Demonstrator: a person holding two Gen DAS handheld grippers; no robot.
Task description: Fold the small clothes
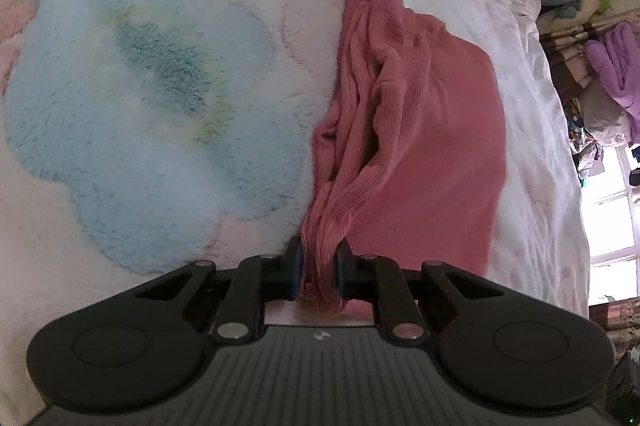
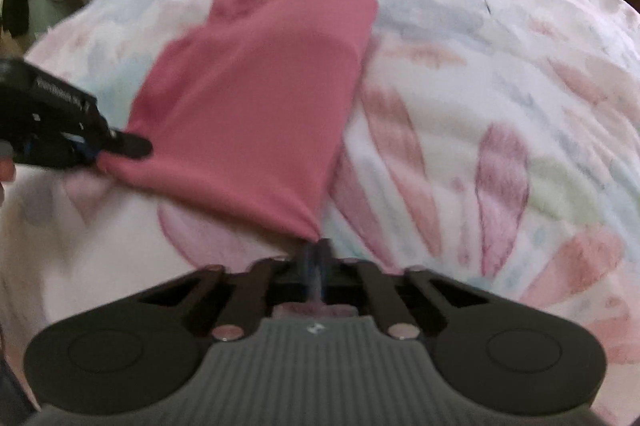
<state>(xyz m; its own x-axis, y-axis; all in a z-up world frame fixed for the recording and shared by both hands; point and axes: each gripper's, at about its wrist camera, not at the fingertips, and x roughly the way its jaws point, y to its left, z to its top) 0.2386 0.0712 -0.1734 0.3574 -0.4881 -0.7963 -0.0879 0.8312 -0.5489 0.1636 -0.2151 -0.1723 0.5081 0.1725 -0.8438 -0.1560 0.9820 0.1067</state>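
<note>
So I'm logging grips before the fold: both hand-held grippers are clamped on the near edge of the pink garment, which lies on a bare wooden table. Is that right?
Not quite. The surface is wrong: the pink garment lies on a fluffy pastel floral blanket over a bed, as the right wrist view shows. The rest stands: the left hand-held gripper and the right hand-held gripper each clamp its near edge.
</note>
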